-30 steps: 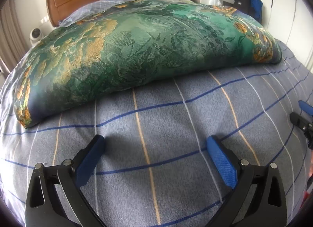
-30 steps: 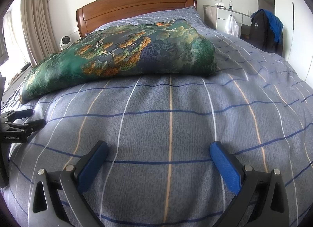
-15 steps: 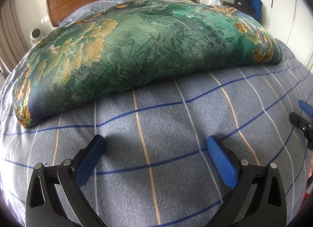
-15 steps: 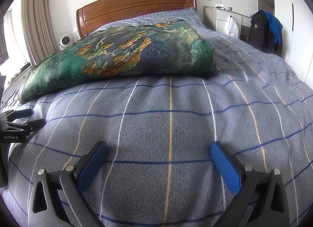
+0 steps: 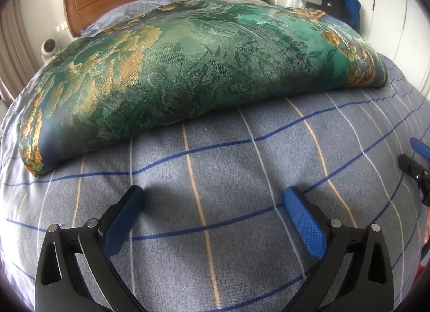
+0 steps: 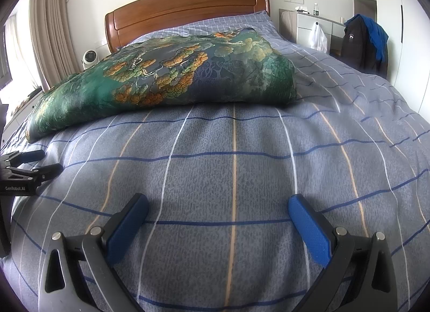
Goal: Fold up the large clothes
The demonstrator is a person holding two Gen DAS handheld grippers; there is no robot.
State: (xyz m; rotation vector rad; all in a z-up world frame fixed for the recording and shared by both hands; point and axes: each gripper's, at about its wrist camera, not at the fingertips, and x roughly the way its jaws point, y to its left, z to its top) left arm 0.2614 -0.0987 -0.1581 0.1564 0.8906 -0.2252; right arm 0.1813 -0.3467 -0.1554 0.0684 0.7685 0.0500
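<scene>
**A:** On the bed (image 6: 349, 129), status: green brocade quilt (image 5: 204, 70) lies folded into a long slab across the middle, toward the wooden headboard (image 6: 188, 8). Left tool (image 5: 212, 204) and right tool (image 6: 217, 209) both hover low over the bare plaid sheet on the near side, well apart from the quilt. Fingers spread wide on each, nothing between them.

**B:** So no grasp yet. Which edge is closest?

**A:** Long near edge, running roughly parallel to the tools. Left end tapers to a corner (image 5: 35, 169); right end is a thicker rounded fold (image 6: 290, 88).

**B:** Risks?

**A:** My read: the fabric looks satin-smooth, so a shallow pinch likely slips out. Slab is thick and multi-layered; grabbing only the top layer would peel the fold open instead of carrying it. Uneven lift between the two ends would skew the next fold. Also, pinching low could catch the sheet along with the quilt.

**B:** Anything in the way?

**A:** No. Dark jacket (image 6: 362, 43) on the right and small white fan (image 6: 90, 59) by the headboard are well clear.
</scene>
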